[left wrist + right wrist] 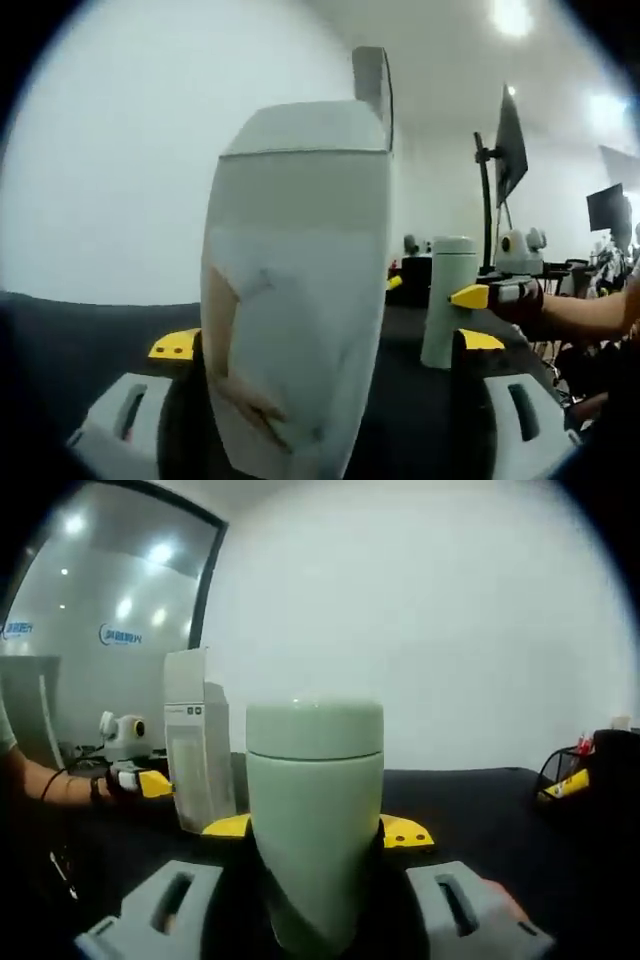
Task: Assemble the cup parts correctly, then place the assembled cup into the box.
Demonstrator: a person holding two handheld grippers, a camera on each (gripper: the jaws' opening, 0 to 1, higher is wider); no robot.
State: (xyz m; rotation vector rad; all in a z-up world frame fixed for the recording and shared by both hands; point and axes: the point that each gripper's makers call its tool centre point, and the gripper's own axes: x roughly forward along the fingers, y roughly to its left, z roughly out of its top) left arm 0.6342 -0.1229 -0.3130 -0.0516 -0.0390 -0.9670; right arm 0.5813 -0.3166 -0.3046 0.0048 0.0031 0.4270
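While your left gripper [325, 350] clamps the upright white box [300, 290], your right gripper [318, 835] grips the pale green cup [315, 810] just beside that box, above the black table [480, 800].

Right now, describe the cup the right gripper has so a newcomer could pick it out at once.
Start from the black tabletop in front of the white wall. Between the right gripper and its yellow-tipped fingers stands the pale green cup, upright and tapering downward. Unlike the tall white box beside it, it is round, with a seam ringing it below the capped top.
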